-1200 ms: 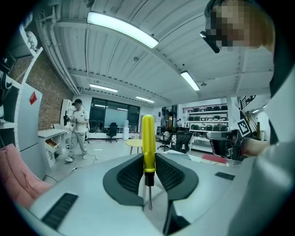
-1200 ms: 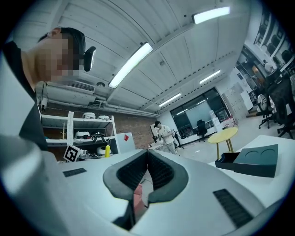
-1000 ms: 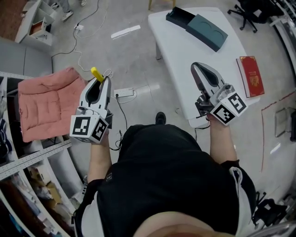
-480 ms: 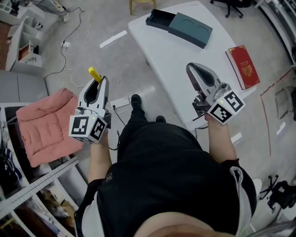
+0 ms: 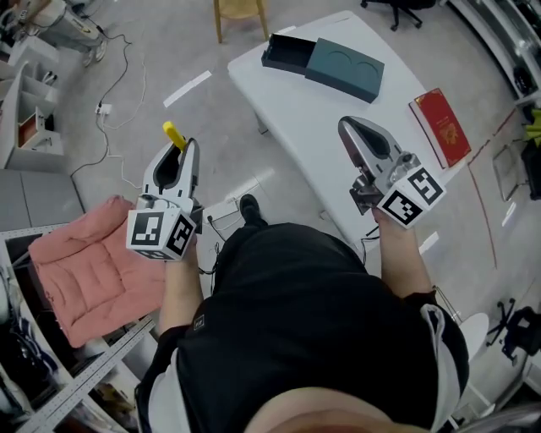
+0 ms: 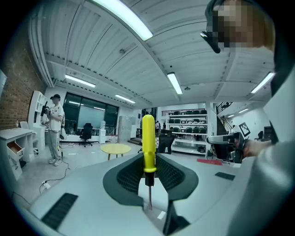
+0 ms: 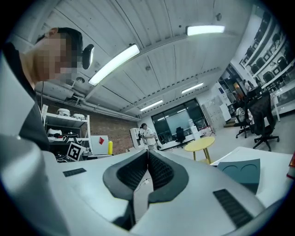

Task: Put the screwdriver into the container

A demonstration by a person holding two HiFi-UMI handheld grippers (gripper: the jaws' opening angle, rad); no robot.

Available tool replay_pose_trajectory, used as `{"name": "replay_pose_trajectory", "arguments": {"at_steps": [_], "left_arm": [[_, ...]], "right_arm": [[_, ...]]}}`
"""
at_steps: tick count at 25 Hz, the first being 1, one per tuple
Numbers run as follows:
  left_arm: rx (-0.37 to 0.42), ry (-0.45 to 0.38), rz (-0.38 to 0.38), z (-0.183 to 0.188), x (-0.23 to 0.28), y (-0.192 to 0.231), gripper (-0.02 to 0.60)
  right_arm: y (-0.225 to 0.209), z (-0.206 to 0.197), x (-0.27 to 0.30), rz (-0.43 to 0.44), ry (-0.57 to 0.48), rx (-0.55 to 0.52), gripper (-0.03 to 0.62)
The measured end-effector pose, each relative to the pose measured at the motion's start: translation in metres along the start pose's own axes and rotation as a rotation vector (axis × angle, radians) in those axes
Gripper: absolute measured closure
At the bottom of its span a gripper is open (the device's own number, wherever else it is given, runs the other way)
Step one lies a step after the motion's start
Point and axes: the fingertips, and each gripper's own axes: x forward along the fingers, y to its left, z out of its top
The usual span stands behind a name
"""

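My left gripper (image 5: pixel 187 147) is shut on a screwdriver (image 5: pixel 174 135), held out over the floor to the left of the white table (image 5: pixel 321 127). In the left gripper view the yellow handle (image 6: pixel 148 140) sticks up past the jaws and the thin metal shaft (image 6: pixel 148 196) runs back between them. My right gripper (image 5: pixel 349 127) is shut on nothing and hovers over the table's near edge. The container (image 5: pixel 325 63), a dark teal box with its lid slid partly off, lies at the table's far end and shows again as the teal container (image 7: pixel 239 171) in the right gripper view.
A red book (image 5: pixel 439 127) lies on the table's right side. A pink cushion (image 5: pixel 84 271) and cables lie on the floor at left. A yellow stool (image 5: pixel 237 10) stands beyond the table. A person (image 6: pixel 55 129) stands far off. Shelving runs along the left.
Both grippers keep their pose and grip. The head view has swung: the table and container have shifted left and toward the middle, and the pink cushion has slid down.
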Motion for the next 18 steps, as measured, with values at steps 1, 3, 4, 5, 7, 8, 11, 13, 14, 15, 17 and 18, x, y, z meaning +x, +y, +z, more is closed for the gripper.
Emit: {"name": "replay_pose_trajectory", "arguments": {"at_steps": [1, 3, 4, 5, 7, 8, 11, 13, 14, 15, 17, 18], "left_arm": [[0.003, 0.001, -0.003, 0.000, 0.003, 0.011, 0.491], [0.005, 0.003, -0.010, 0.001, 0.008, 0.033, 0.491], [0.007, 0.003, -0.016, 0.002, 0.010, 0.043, 0.491], [0.008, 0.002, -0.023, 0.003, 0.013, 0.054, 0.491], [0.010, 0.000, -0.039, 0.005, 0.018, 0.073, 0.491], [0.012, 0.000, -0.046, 0.005, 0.020, 0.083, 0.491], [0.015, 0.002, -0.071, 0.004, 0.027, 0.110, 0.491], [0.007, 0.004, -0.092, 0.002, 0.032, 0.125, 0.491], [0.002, 0.005, -0.105, 0.000, 0.035, 0.131, 0.491], [-0.002, 0.007, -0.121, -0.001, 0.038, 0.136, 0.491], [-0.007, 0.014, -0.157, -0.005, 0.048, 0.141, 0.491], [-0.008, 0.018, -0.175, -0.007, 0.055, 0.142, 0.491]], "right_arm": [[0.002, 0.000, 0.011, -0.003, 0.002, -0.004, 0.563], [0.005, 0.000, 0.033, -0.013, 0.003, -0.008, 0.563], [0.007, 0.001, 0.043, -0.018, 0.003, -0.010, 0.563], [0.008, 0.001, 0.054, -0.025, 0.002, -0.011, 0.563], [0.011, 0.000, 0.075, -0.037, 0.004, -0.013, 0.563], [0.012, -0.001, 0.085, -0.043, 0.006, -0.015, 0.563], [0.018, -0.005, 0.113, -0.064, 0.013, -0.021, 0.563], [0.021, -0.007, 0.130, -0.084, 0.012, -0.025, 0.563], [0.022, -0.007, 0.136, -0.096, 0.011, -0.027, 0.563], [0.023, -0.008, 0.142, -0.108, 0.010, -0.029, 0.563], [0.024, -0.010, 0.150, -0.134, 0.008, -0.032, 0.563], [0.023, -0.012, 0.152, -0.147, 0.007, -0.032, 0.563]]}}
